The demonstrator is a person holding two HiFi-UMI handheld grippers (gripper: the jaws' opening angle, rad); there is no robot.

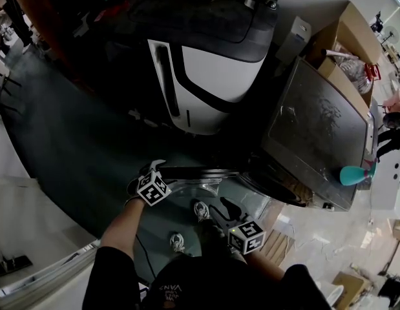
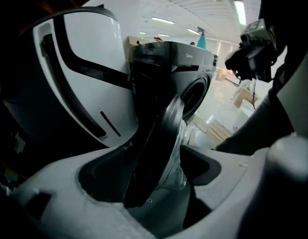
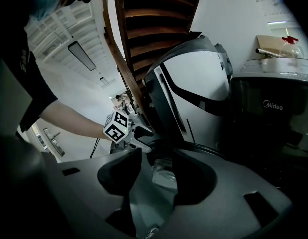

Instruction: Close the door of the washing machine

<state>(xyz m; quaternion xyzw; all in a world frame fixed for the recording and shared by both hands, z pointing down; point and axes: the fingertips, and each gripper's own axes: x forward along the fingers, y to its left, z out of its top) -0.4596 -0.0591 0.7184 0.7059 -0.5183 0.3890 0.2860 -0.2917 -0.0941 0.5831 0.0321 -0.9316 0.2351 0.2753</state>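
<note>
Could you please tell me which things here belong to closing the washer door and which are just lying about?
Job: washing machine; its open door; left gripper, jaws open around the door's edge; right gripper, open.
Lying about: white-and-black casing; cardboard box; teal object.

— Underneath everything?
— Floor (image 1: 316, 234), pale and glossy at right, dark part (image 1: 70, 154) at left.
— Standing directly on it?
— Washing machine (image 1: 319, 124), white-and-black appliance (image 1: 212, 70) just beside, wooden slats (image 1: 278, 245), cardboard box (image 1: 347, 281), two shoes (image 1: 201, 210) on the dark part.
</note>
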